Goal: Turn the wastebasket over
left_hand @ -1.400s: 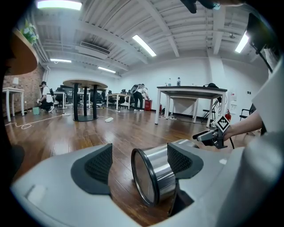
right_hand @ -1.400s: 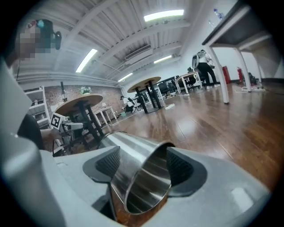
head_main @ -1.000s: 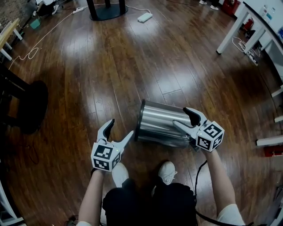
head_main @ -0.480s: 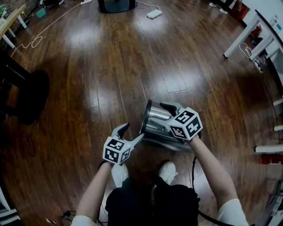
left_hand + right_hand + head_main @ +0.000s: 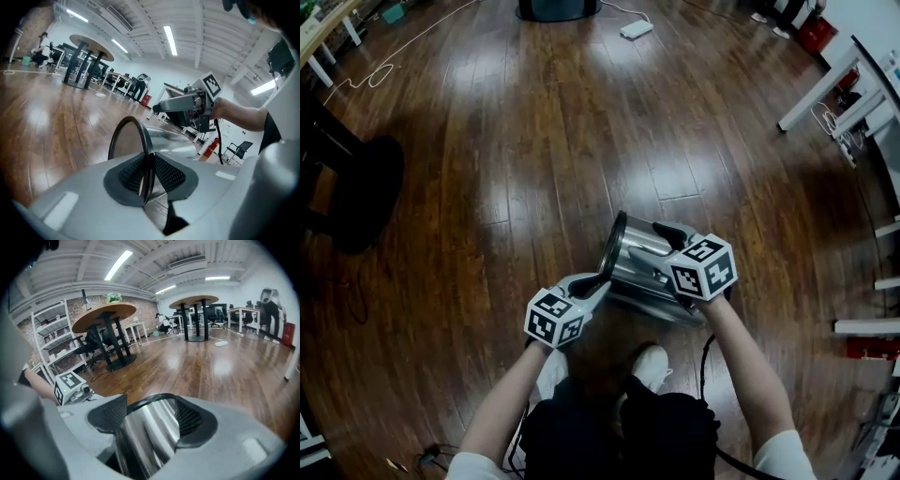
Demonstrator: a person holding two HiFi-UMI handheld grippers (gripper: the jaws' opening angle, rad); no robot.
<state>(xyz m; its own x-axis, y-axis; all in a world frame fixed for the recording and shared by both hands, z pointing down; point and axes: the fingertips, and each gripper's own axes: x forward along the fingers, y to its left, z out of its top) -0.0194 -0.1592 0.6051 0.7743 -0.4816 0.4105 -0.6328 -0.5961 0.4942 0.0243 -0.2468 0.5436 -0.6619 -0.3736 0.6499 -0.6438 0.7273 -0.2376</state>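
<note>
The wastebasket (image 5: 639,264) is a shiny steel cylinder with a black rim (image 5: 613,246), lying on its side on the wooden floor just ahead of the person's feet. My left gripper (image 5: 598,279) is shut on the lower part of that rim; in the left gripper view both pads (image 5: 168,174) pinch the thin black rim (image 5: 136,125). My right gripper (image 5: 654,242) reaches over the steel body from the right. In the right gripper view its jaws stand wide with both pads (image 5: 190,420) pressed against the curved steel side (image 5: 150,432).
White table legs (image 5: 825,84) and a floor socket strip with cables (image 5: 844,141) stand at the right. A dark chair base (image 5: 356,197) sits at the left. A white power strip (image 5: 636,29) and a cord (image 5: 384,67) lie far ahead. The person's shoes (image 5: 652,367) are right behind the basket.
The left gripper moved right and down to the basket's rim and its jaws closed on it. The right gripper slid left along the steel body, then stayed there.
</note>
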